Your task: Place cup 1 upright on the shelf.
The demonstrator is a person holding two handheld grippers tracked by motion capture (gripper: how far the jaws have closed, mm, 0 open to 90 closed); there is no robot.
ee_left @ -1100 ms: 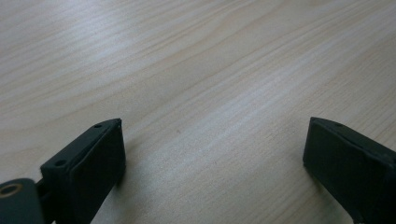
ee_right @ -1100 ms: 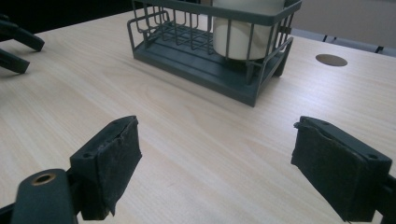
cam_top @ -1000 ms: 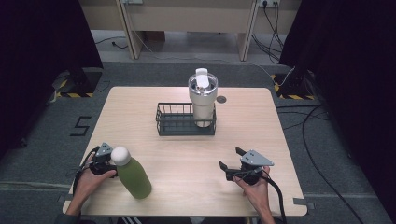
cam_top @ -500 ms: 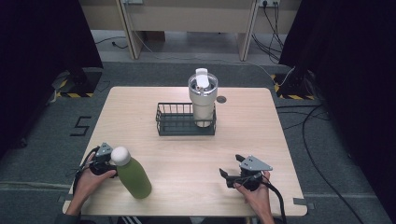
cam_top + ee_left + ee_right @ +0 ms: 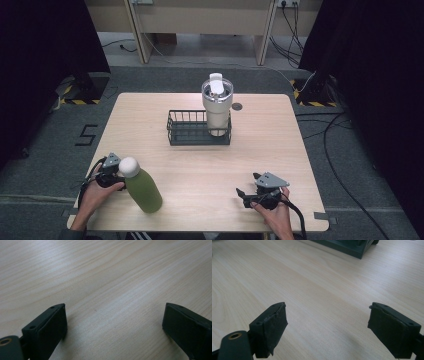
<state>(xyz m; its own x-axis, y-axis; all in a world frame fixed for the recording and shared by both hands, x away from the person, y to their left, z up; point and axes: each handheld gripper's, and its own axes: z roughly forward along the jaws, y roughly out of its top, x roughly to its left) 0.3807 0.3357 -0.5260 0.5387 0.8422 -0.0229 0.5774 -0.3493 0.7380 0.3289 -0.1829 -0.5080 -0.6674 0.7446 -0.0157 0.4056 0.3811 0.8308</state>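
Observation:
A green bottle [image 5: 143,191] with a white cap [image 5: 129,166] stands near the table's front left corner. My left gripper [image 5: 111,172] rests just left of it in a hand, and its own view shows it [image 5: 113,325] open with bare wood between the jaws. Near the front right edge my right gripper [image 5: 246,186] lies low on the table, also open [image 5: 327,327] and holding nothing. A black wire basket [image 5: 187,135] sits at the table's middle, with a white lidded tumbler [image 5: 217,106] upright in its right end.
The light wooden table [image 5: 280,145] has a small dark round mark [image 5: 237,106] behind the tumbler. A corner of the basket [image 5: 347,246] lies ahead of the right gripper. Cables and dark curtains surround the table on the floor.
My right gripper has slid a little toward the table's front edge. The left gripper and the bottle have stayed put.

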